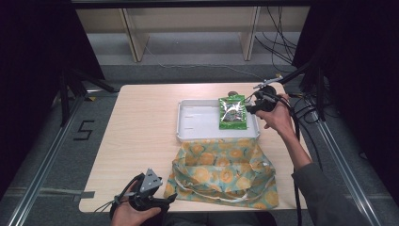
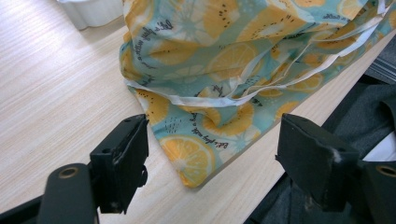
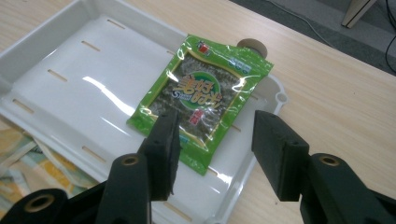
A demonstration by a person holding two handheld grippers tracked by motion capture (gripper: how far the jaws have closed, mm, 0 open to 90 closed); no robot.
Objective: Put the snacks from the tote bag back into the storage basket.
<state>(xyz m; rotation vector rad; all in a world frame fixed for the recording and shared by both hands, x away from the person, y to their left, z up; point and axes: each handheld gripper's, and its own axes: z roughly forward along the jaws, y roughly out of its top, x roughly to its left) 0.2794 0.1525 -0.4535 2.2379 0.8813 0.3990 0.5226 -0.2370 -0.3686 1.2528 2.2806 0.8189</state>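
Note:
A green snack packet (image 1: 232, 112) (image 3: 204, 97) lies flat in the right end of a white tray (image 1: 197, 125) (image 3: 70, 74). My right gripper (image 1: 255, 107) (image 3: 215, 149) hovers open just off the tray's right rim, jaws wide over the packet's near corner, holding nothing. A cloth bag printed with orange slices (image 1: 221, 173) (image 2: 243, 60) lies crumpled in front of the tray. My left gripper (image 1: 170, 197) (image 2: 212, 156) rests at the table's front edge, open, its jaws either side of the bag's near corner without touching it.
The light wooden table (image 1: 141, 127) has bare room left of the tray and bag. A small round brown thing (image 3: 252, 45) peeks out behind the packet. Cables (image 1: 301, 101) trail off the right edge. Dark clothing (image 2: 364, 98) sits below the front edge.

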